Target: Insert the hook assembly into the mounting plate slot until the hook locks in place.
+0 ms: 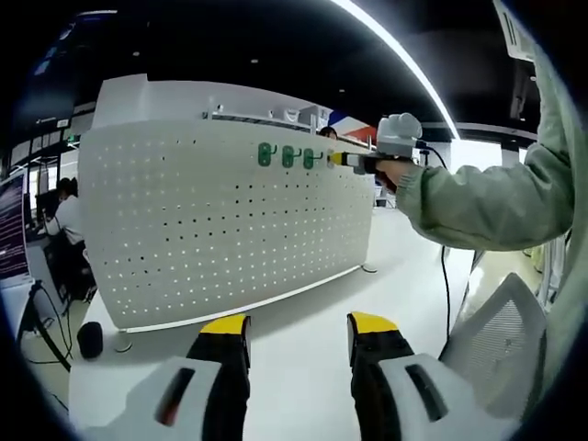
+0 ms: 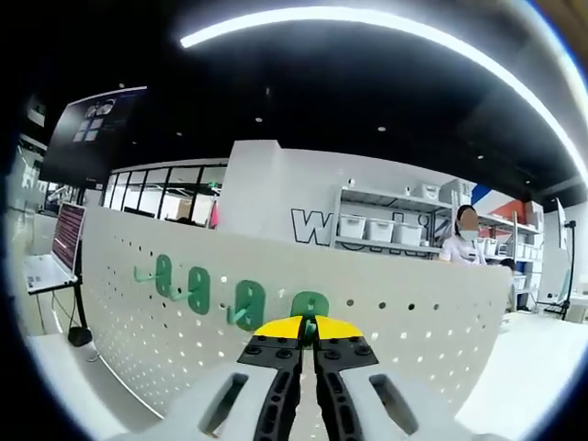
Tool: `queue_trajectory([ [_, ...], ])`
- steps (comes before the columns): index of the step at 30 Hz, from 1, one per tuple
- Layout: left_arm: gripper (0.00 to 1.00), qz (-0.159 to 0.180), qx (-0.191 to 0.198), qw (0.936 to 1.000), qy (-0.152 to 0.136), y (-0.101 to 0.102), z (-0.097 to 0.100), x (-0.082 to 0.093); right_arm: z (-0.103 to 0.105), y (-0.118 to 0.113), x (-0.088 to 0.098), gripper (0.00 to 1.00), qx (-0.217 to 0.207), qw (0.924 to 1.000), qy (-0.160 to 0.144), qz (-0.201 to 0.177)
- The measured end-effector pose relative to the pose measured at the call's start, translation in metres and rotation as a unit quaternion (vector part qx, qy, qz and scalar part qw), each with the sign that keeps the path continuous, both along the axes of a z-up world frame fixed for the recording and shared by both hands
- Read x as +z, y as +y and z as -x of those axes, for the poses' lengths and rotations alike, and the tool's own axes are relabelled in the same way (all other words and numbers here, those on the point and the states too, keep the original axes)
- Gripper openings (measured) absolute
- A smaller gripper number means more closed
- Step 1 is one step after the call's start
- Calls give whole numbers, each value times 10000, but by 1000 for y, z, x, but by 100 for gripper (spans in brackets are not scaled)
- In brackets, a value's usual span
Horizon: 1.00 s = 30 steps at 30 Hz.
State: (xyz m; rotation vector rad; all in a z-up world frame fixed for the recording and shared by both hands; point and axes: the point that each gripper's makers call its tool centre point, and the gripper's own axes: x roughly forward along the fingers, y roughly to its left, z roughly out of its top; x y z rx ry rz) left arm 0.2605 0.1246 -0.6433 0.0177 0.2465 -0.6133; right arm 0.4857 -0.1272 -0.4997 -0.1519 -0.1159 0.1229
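Observation:
A white perforated mounting plate stands upright on the white table. Three green hooks hang in a row near its top edge. Just right of them, my right gripper, held by a hand in a green sleeve, presses against the plate. From the right gripper view, my right gripper is shut on a fourth green hook, which sits against the plate beside the three hung hooks. My left gripper is open and empty, low over the table, well in front of the plate.
A small black round object lies on the table by the plate's left foot. A white mesh chair back is at the right. A laptop sits far left; shelves with bins and a person are behind the plate.

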Motion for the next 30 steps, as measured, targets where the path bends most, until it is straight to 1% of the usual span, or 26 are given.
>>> queue_trajectory([
  [7,44,-6,2,10000,24,0,-1,-2,-8,-1,-1,1,-10,10000,9,21],
  [16,44,0,34,10000,50,1,-4,-4,-9,-3,-3,1,-35,10000,-8,57],
  [20,44,2,11,10000,36,-1,-4,-3,-9,-2,1,1,-28,10000,-64,68],
  [30,44,-15,1,10000,37,-1,-5,-3,-12,-1,-4,1,-34,10000,-4,27],
])
